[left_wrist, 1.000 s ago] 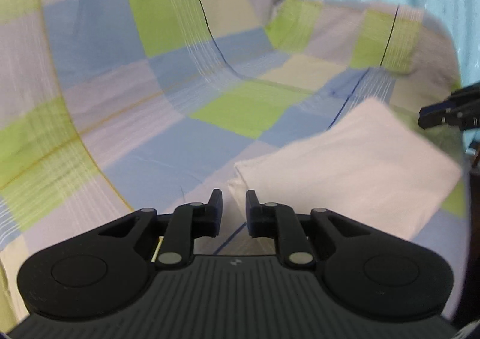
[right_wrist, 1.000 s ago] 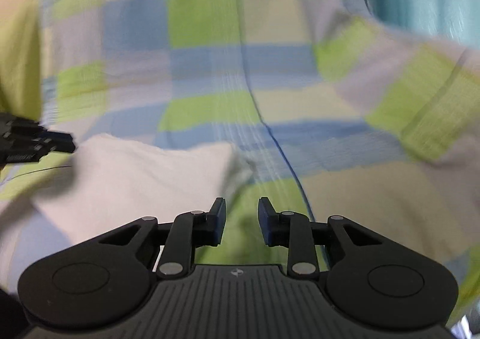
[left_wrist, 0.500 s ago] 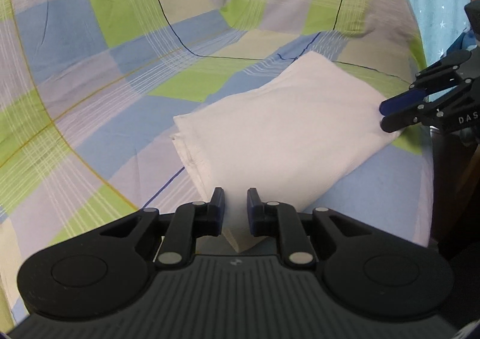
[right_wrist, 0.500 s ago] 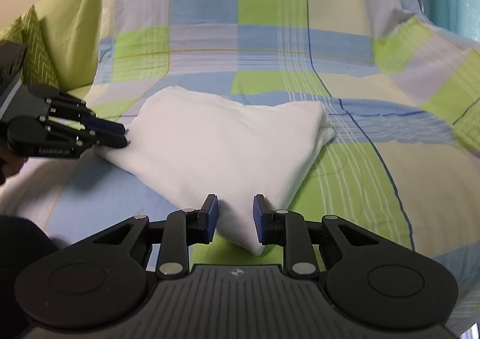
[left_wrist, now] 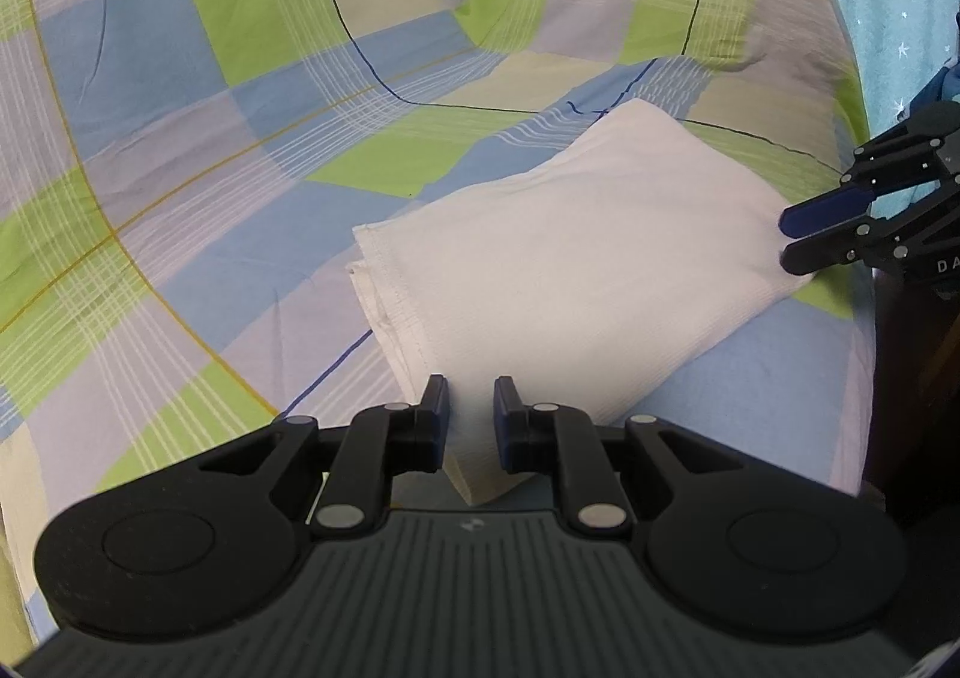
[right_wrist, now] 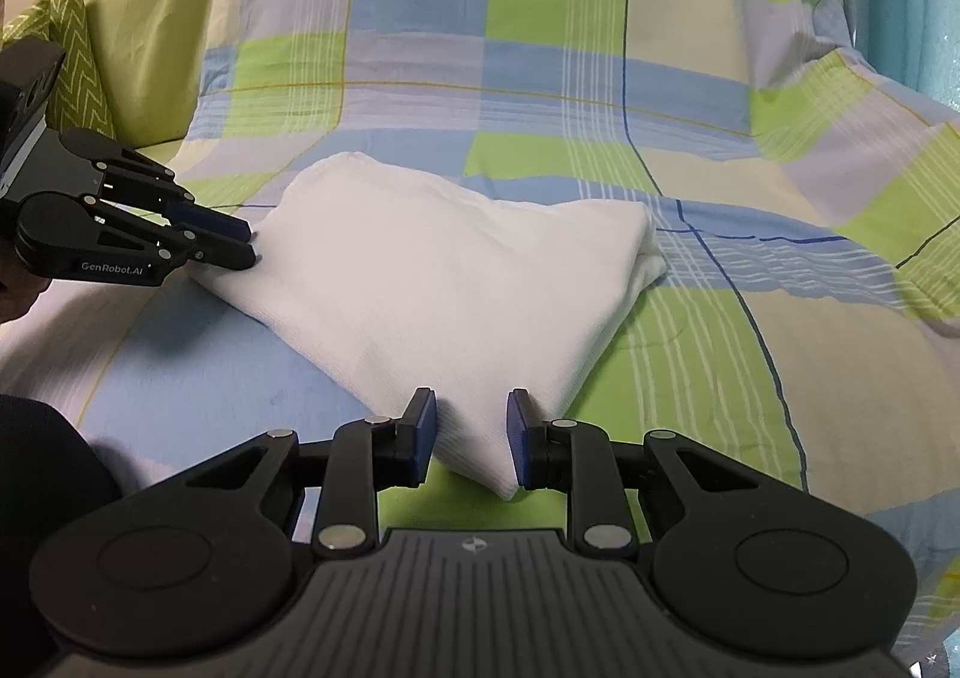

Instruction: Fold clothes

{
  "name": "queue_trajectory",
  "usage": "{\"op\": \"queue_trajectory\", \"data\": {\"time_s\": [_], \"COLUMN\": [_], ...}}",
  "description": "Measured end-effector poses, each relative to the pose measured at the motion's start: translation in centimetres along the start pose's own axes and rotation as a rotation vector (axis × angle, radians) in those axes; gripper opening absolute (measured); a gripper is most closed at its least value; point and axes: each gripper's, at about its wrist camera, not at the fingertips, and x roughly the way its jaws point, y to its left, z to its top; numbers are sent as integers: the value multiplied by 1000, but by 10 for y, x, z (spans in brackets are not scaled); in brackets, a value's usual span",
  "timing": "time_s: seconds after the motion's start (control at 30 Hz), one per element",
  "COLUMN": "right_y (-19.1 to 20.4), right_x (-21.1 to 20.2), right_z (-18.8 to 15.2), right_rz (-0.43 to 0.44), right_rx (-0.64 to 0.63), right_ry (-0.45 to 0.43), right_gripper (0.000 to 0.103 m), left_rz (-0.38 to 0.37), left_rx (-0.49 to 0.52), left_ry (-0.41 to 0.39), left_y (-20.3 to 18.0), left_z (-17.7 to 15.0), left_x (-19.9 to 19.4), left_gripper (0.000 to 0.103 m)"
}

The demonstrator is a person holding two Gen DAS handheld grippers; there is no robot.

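Both hand-held grippers, left (left_wrist: 471, 408) and right (right_wrist: 471, 420), straddle corners of the folded white cloth (right_wrist: 444, 282), jaws narrowly parted, unclenched.

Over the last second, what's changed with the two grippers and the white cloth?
Both grippers moved in on the folded white cloth. A second ago it lay ahead of them; now a near corner sits between the left gripper's fingers and another between the right gripper's, both with a gap still showing. The cloth stayed folded on the checked bedsheet, which hasn't moved.
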Motion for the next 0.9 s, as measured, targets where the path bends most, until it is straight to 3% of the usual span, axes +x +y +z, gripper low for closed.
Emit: {"op": "queue_trajectory", "data": {"time_s": [0.17,0.37,0.57,0.67,0.73,0.9], "right_y": [-17,-64,-97,-117,-130,-143], "right_x": [-12,-9,35,54,66,84], "right_z": [2,20,52,58,54,58], "right_rz": [-23,-15,117,186,266,343], "right_rx": [103,263,285,378,469,573], "right_ry": [-31,-103,-81,-53,-40,-34], "right_gripper": [27,30,36,38,39,40], "left_rz": [11,-66,-185,-229,-224,-227], "left_rx": [21,46,93,122,190,176], "left_ry": [-11,-84,-94,-64,-65,-71], "left_y": [-3,-32,-77,-94,-106,-107], "left_z": [5,34,67,70,65,60], "left_x": [-14,-21,19,39,46,47], "left_gripper": [14,14,14,14,13,13]}}
